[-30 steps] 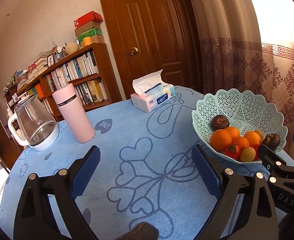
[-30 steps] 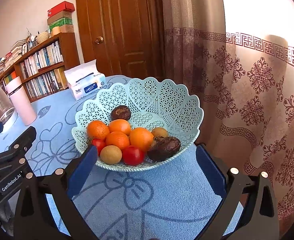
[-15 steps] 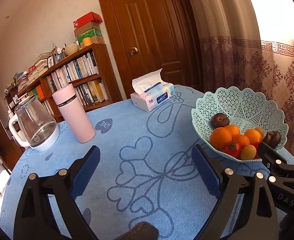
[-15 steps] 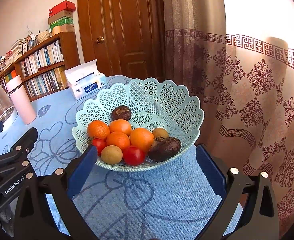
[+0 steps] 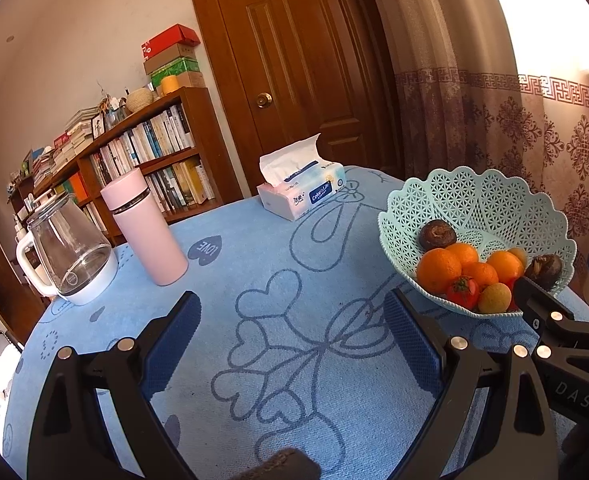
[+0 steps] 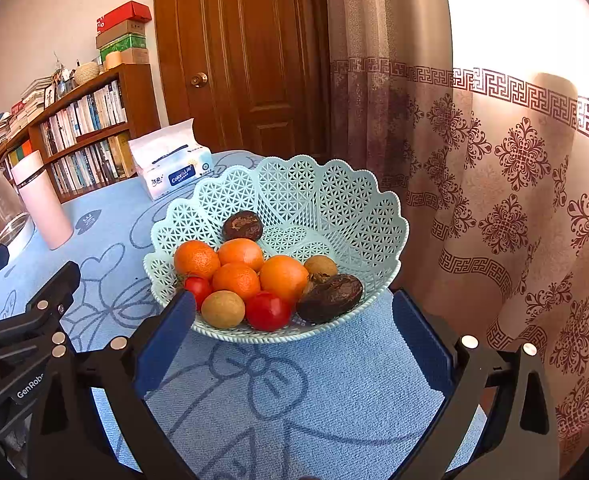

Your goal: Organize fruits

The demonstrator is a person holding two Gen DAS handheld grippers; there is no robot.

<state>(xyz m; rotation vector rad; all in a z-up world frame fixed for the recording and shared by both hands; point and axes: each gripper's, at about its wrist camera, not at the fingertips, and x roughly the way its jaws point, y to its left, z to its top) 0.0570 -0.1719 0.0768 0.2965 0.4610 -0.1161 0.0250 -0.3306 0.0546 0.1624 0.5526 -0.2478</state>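
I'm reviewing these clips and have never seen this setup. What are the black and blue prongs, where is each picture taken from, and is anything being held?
No robot here: a person holds a two-finger claw in each hand, with a camera on each looking along the fingers. One view shows the left claw, the other the right claw. Both are open and empty. On the blue tablecloth sit a fruit basket with oranges, tomatoes and dark fruits, a tissue pack, a pink flask and a glass kettle.

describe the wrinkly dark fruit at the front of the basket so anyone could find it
Find the pale green lattice basket on the blue tablecloth. At its front right rim lies the wrinkled dark fruit, the only oblong one, right of a red tomato.
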